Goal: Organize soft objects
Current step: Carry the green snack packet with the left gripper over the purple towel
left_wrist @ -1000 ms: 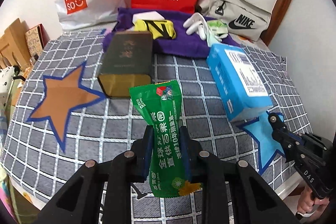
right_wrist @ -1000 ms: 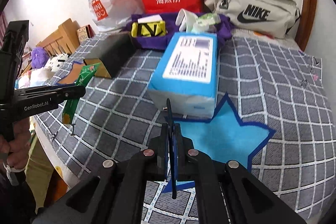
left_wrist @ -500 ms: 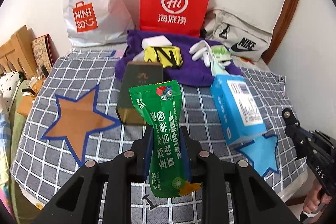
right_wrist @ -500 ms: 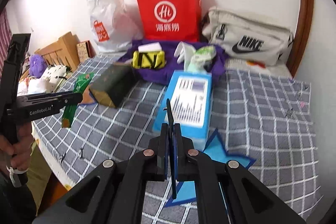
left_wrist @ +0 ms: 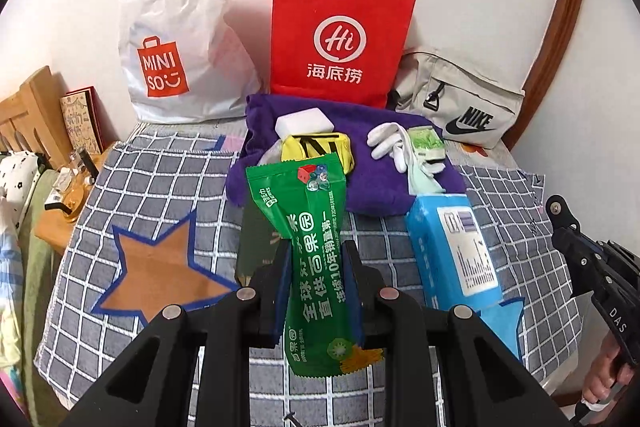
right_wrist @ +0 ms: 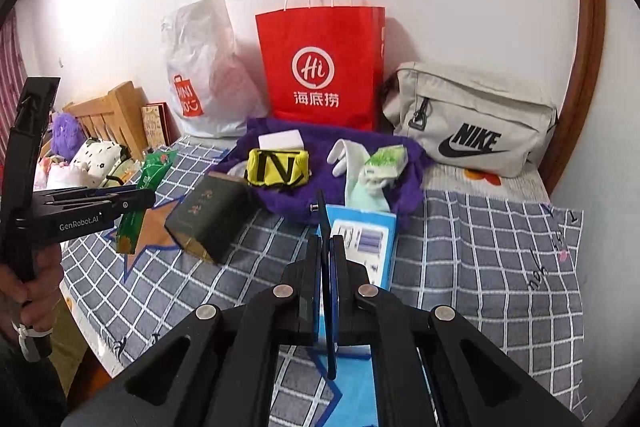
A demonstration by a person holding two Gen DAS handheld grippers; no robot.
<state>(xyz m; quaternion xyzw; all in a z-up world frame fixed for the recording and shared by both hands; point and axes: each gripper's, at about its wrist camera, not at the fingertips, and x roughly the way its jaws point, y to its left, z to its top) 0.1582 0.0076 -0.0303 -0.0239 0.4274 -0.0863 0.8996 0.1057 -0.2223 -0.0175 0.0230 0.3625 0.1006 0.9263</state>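
My left gripper (left_wrist: pixel 316 259) is shut on a green snack packet (left_wrist: pixel 312 227) and holds it upright above the checked cloth; it also shows in the right wrist view (right_wrist: pixel 140 195). My right gripper (right_wrist: pixel 326 247) is shut and empty, above a blue tissue pack (right_wrist: pixel 360 247) that lies on a blue star (right_wrist: pixel 352 387). A purple towel (left_wrist: pixel 372 183) at the back carries a yellow pouch (left_wrist: pixel 320 151), a white block (left_wrist: pixel 304 121), white gloves (left_wrist: pixel 386 143) and a green packet (left_wrist: pixel 426 145). A dark green box (right_wrist: pixel 212 219) lies beside an orange star (left_wrist: pixel 160 275).
A red paper bag (left_wrist: pixel 340 39), a white Miniso bag (left_wrist: pixel 176 35) and a beige Nike bag (left_wrist: pixel 460 103) stand against the wall. A wooden headboard (right_wrist: pixel 116 115) and soft toys (right_wrist: pixel 96 155) are at the left. The cloth's front edge (left_wrist: pixel 120 379) is near.
Both grippers have pulled back and risen, so the table looks farther off and the bags show in full. The left gripper still holds the green packet.
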